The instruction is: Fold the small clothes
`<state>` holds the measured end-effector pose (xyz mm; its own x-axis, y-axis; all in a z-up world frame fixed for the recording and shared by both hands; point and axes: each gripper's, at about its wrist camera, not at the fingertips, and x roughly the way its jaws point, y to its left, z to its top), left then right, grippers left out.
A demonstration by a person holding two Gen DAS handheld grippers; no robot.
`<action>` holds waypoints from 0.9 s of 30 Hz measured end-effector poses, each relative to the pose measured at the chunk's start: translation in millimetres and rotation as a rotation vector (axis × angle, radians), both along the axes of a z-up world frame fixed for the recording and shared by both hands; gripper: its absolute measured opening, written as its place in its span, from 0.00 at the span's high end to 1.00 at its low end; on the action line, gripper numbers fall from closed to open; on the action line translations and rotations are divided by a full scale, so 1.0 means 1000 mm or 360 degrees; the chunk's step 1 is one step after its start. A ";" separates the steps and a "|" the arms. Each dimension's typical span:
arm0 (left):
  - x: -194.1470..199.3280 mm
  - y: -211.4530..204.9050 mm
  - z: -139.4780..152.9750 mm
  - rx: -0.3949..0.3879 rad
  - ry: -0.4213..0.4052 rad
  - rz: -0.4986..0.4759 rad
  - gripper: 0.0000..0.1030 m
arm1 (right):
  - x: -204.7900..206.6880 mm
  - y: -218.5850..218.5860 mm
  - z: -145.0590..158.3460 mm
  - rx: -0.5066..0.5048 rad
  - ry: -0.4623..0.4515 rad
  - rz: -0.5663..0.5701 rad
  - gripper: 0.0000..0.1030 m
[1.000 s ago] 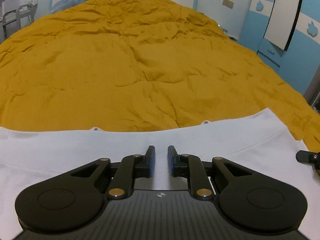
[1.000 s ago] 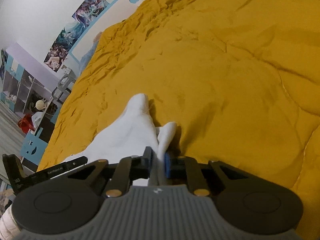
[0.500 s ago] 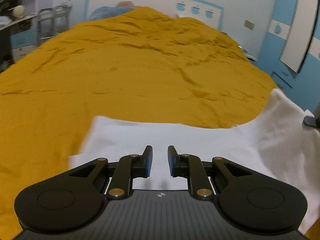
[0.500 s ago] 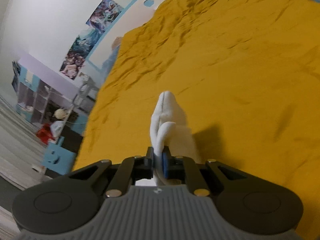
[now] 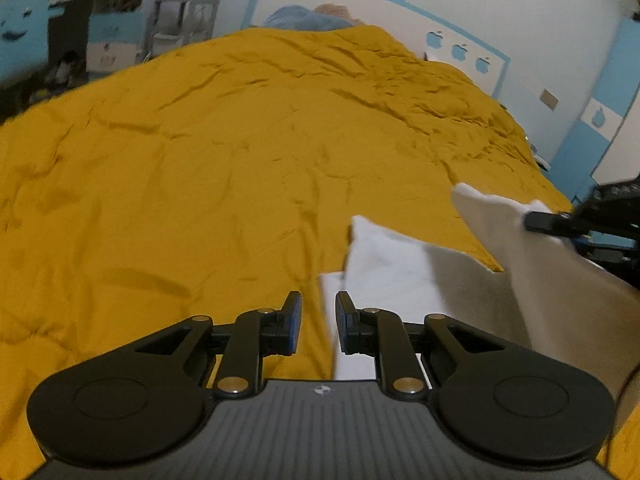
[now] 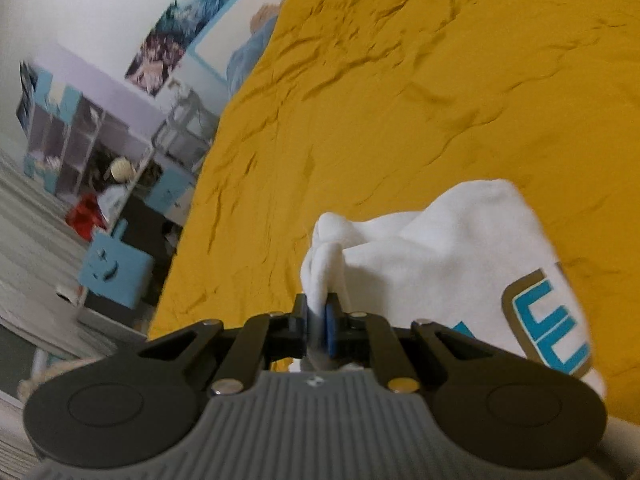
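1. Pinching a bunched fold of the white garment (image 6: 436,256), the right gripper (image 6: 318,320) sits at lower centre of the right wrist view with its jaws clamped tight on the cloth.
2. From that pinch the fabric spreads to the right and lower right of the frame, lying over the yellow blanket (image 6: 420,92).
3. A print (image 6: 548,320) of blue letters with a tan outline shows on the cloth at the right edge.
4. In the left wrist view the left gripper (image 5: 318,322) is at lower centre, its jaws a little apart with nothing between them.
5. Under its left finger lies bare blanket (image 5: 200,168); under its right finger lies the near edge of the garment (image 5: 392,264).
6. The cloth in this view fills the lower right, with one corner lifted toward the right edge, where the other gripper (image 5: 540,222) holds it.
7. A blue pillow (image 5: 304,16) sits at the top centre, at the far end of the bed.
8. Shelves (image 6: 80,140) with small items stand at the left of the right wrist view, blurred.
9. Posters (image 6: 172,32) hang on the wall at upper left of that view.
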<state>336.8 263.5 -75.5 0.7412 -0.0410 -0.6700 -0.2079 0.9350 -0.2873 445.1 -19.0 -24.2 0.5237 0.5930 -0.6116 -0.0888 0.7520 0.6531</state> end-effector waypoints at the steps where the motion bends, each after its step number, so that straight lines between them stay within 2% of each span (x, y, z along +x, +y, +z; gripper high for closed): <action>1: 0.000 0.004 -0.005 -0.0027 -0.0001 0.0007 0.81 | 0.001 0.013 -0.003 -0.0019 0.0000 0.0006 0.97; 10: 0.001 0.030 -0.037 -0.0160 0.0009 0.0031 0.81 | 0.021 0.110 -0.053 -0.0179 0.0058 0.0126 0.97; 15: 0.002 0.035 -0.051 -0.0188 0.0027 0.0036 0.81 | 0.025 0.133 -0.085 -0.0248 0.0120 0.0201 0.96; 18: 0.003 0.035 -0.055 -0.0190 0.0047 0.0040 0.81 | 0.026 0.146 -0.097 -0.0322 0.0108 0.0268 0.96; 21: 0.000 0.035 -0.053 -0.0184 0.0065 0.0043 0.81 | 0.025 0.152 -0.101 -0.0430 0.0082 0.0333 0.96; 23: -0.005 0.036 -0.047 -0.0190 0.0059 0.0048 0.81 | 0.018 0.158 -0.096 -0.0499 0.0030 0.0381 0.90; 25: -0.014 0.037 -0.040 -0.0209 0.0041 0.0053 0.81 | 0.008 0.160 -0.085 -0.0490 0.0006 0.0437 0.79; 27: -0.025 0.039 -0.031 -0.0240 0.0015 0.0059 0.81 | -0.007 0.159 -0.070 -0.0481 -0.0048 0.0469 0.78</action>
